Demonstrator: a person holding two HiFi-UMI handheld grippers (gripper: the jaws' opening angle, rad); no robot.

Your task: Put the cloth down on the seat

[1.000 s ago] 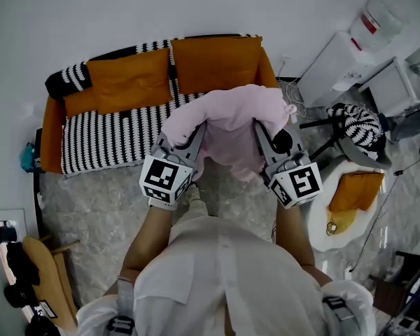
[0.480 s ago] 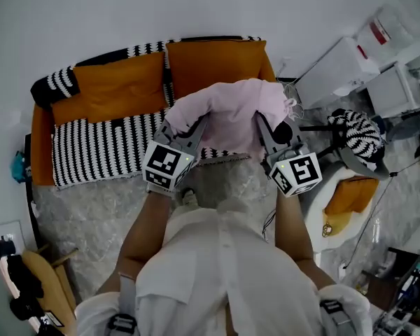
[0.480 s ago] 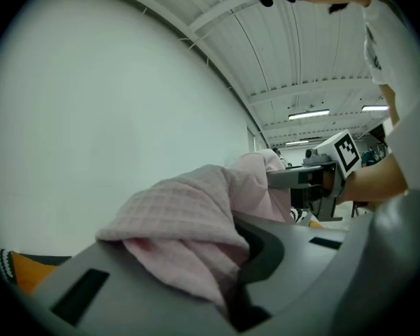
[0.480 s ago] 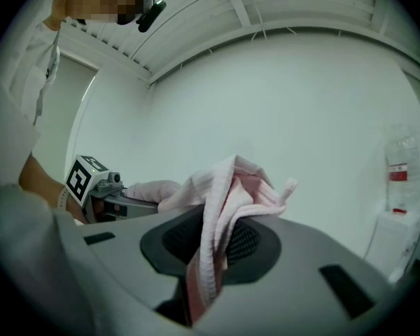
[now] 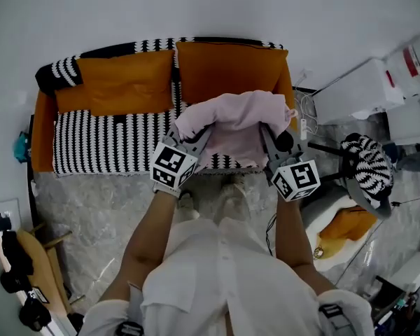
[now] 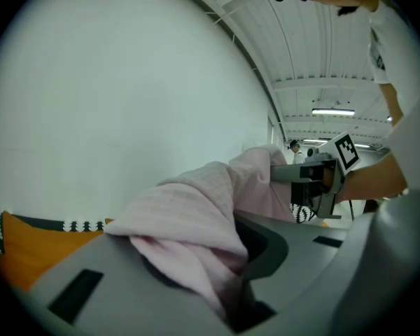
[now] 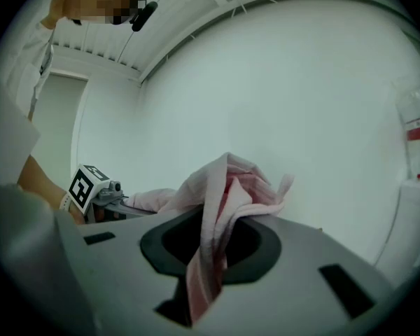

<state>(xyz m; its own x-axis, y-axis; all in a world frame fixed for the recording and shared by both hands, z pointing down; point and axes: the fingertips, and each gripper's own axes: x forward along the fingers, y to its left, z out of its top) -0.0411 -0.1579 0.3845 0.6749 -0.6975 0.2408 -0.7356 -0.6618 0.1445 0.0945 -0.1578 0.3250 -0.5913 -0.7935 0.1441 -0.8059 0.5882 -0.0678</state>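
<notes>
**Head view.** A white wall [image 5: 210, 5] lies above and a marbled floor [image 5: 91, 208] below. Between them stands a sofa [image 5: 105, 142] with a black-and-white striped seat cover and two orange back cushions [image 5: 119, 79]. A white cabinet [image 5: 357, 93] and a striped cushion [image 5: 367, 163] stand to the sofa's right.

A pink cloth [image 5: 234, 121] is bunched over the right half of the seat, near its front edge. It is stretched between the left gripper [image 5: 194, 137] and the right gripper [image 5: 268, 136]. From above, it is unclear whether its underside touches the seat.

**Gripper views.** Only these show the grasp.
- **Left gripper view:** the jaws are clenched on a thick fold of the cloth, and the right gripper is visible beyond.
- **Right gripper view:** the jaws pinch a narrower, twisted corner, which trails down between them.
</notes>
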